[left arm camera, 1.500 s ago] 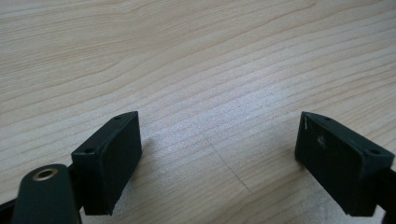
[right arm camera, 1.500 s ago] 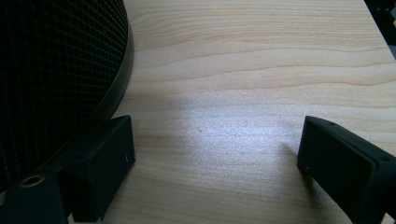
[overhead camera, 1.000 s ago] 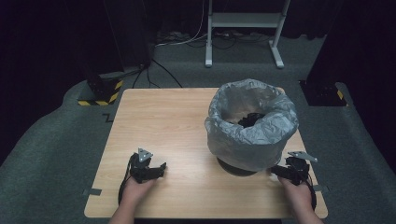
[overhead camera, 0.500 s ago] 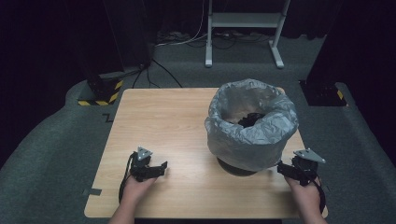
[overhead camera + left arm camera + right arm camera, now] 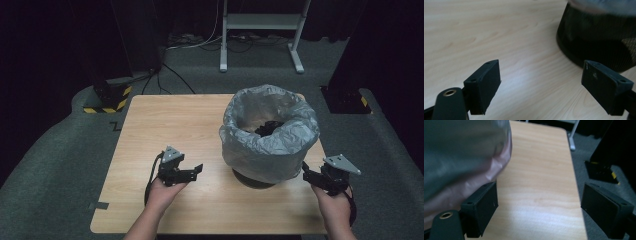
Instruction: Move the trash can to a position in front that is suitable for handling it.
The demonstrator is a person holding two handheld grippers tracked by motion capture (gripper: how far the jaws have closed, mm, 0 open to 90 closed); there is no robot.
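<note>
Fingers [image 5: 486, 86] spread, lined bin [image 5: 269, 134] between grippers

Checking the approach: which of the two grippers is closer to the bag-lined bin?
The right gripper: it sits beside the bin's grey bag, while the left gripper is farther off.

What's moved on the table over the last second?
The right gripper drew back from the bin, out toward the table's right edge and the person. Its jaws are open and hold nothing. The left gripper, also open, the bin and its bag stayed put.
</note>
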